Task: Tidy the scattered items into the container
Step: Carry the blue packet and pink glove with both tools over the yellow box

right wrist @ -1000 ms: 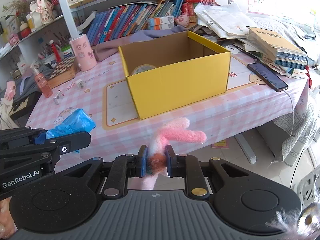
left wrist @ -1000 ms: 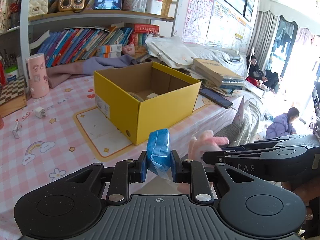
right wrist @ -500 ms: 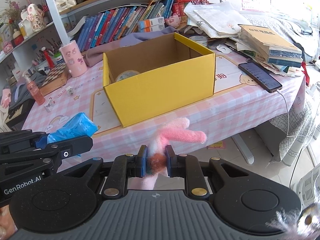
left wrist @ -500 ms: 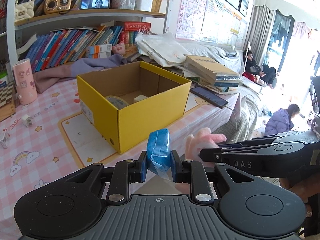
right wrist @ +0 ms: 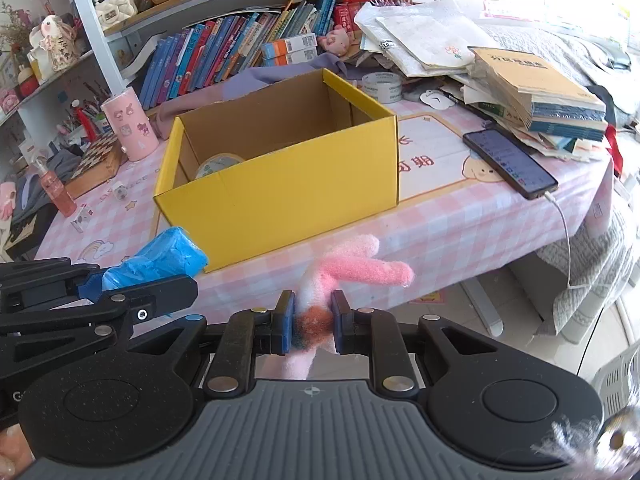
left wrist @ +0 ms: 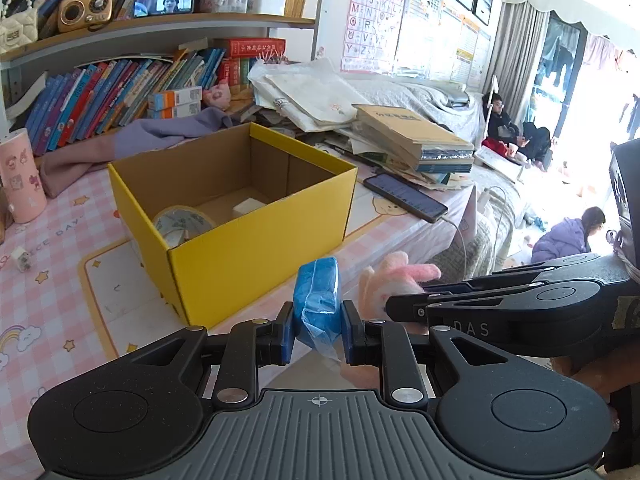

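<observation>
Left wrist view, nearest first: the left gripper (left wrist: 317, 334) is clamped on a blue plastic-wrapped packet (left wrist: 318, 300), which stands upright between the pads with its top projecting forward. Just to its right, the right gripper (right wrist: 308, 326) is closed tight on a pink fuzzy glove (right wrist: 352, 268); the pads pinch its cuff and the glove's fingers splay out ahead. Both items are carried in the air, short of the edge of the surface (right wrist: 460, 232), a pink checked cloth.

Beyond them sits the yellow cardboard box (left wrist: 256, 248), open-topped, near the front edge of the surface. A roll of tape (left wrist: 182, 222) and a small white block (left wrist: 248, 208) already lie on its floor.

Judgement: the step in hand is transport of two items to the container. The next move calls for bringing each gripper forward above the near wall of the box, then opening over the free floor. A phone (right wrist: 510, 162) lies on the surface to the right of the box, clear of the path.
</observation>
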Motion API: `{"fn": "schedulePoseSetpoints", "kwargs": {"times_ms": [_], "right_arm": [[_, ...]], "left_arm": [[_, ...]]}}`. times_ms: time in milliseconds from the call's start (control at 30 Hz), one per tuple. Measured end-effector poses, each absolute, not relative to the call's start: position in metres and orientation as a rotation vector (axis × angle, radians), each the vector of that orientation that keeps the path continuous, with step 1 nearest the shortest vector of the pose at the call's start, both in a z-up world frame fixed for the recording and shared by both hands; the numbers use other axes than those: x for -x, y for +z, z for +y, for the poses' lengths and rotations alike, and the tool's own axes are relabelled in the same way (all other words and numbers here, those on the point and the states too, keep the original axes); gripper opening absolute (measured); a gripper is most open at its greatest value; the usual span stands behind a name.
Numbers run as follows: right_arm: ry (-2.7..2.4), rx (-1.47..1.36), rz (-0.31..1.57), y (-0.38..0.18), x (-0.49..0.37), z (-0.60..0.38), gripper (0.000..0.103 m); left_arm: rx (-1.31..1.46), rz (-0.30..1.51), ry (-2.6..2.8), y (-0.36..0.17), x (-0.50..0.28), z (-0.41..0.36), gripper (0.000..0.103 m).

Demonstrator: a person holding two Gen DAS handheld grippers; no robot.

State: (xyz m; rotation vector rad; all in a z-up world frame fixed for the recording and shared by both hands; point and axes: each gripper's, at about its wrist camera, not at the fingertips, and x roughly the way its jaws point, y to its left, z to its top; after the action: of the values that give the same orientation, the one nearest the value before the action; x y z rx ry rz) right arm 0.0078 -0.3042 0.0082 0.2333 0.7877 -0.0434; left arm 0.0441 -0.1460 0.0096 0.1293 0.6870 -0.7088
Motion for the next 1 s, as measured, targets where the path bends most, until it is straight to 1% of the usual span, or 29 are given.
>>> {"fn": "schedulePoseSetpoints", "kwargs": {"times_ms": [267,433,633,767,867,1000], "right_arm": [[0.008,-0.198,0.746,0.018,-0.032,-0.331,0.018],[0.079,-0.124,0.637,0.044,-0.052,-0.339,0.018],[0.166,-0.1,0.506,0.082,-0.091,-0.352,0.018],[0.202,-0.085,0.43,0.099,-0.121,-0.357,0.018],[0.211,-0.078,0.437,0.094,-0.144,-0.359,0.018],[0.23,-0.071,0.556,0.062,-0.171,-0.355,0.018]], "left_arm": [[-0.122,0.642,-0.649,0.019,-0.058,-0.167,0.022],[-0.104,0.577,-0.606,0.039,-0.076,-0.178,0.022],[-0.097,0.478,-0.518,0.067,-0.106,-0.182,0.022],[-0.108,0.45,-0.458,0.074,-0.126,-0.182,0.022],[-0.132,0.486,-0.423,0.063,-0.144,-0.185,0.022],[-0.162,0.567,-0.393,0.035,-0.162,-0.19,0.022]]}}
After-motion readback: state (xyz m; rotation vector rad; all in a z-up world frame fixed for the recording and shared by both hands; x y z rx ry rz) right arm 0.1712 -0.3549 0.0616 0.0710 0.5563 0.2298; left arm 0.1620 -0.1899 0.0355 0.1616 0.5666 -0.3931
